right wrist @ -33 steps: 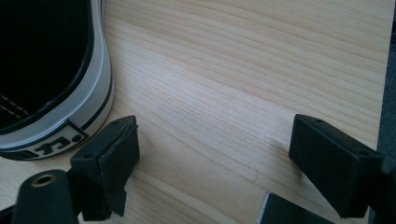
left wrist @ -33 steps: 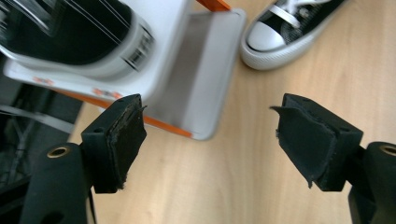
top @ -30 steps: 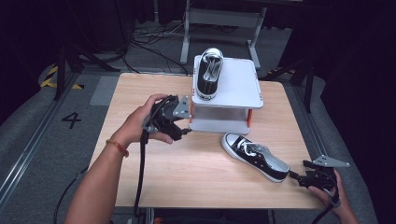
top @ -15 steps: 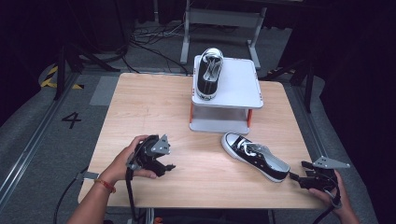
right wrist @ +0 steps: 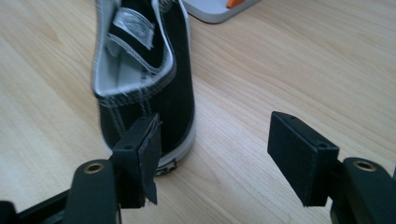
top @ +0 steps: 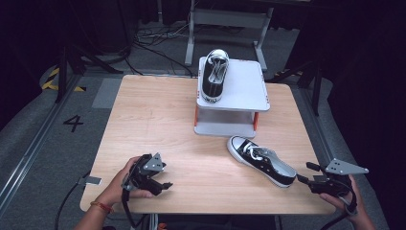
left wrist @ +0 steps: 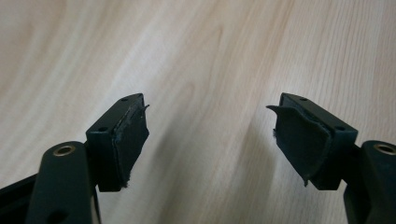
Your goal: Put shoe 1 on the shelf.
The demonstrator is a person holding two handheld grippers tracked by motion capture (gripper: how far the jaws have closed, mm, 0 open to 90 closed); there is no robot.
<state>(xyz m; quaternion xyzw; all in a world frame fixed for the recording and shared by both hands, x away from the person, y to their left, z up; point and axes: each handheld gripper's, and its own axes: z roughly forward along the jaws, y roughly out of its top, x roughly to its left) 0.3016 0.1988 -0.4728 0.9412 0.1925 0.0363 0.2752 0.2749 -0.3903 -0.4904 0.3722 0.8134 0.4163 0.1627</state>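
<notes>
A black sneaker (top: 261,161) is seen lying on its sole on the wooden table (top: 153,120), in front of a grey stand (top: 242,91) on which a second sneaker (top: 214,75) is set. The right gripper (top: 306,173) is held just behind the sneaker's heel, its jaws apart and just narrowed, with nothing between them. The left gripper (top: 165,178) is held low over bare table near the front left corner, jaws spread wide and gripping nothing.

A black number 4 (top: 73,122) is painted on the grey floor (top: 48,143).
</notes>
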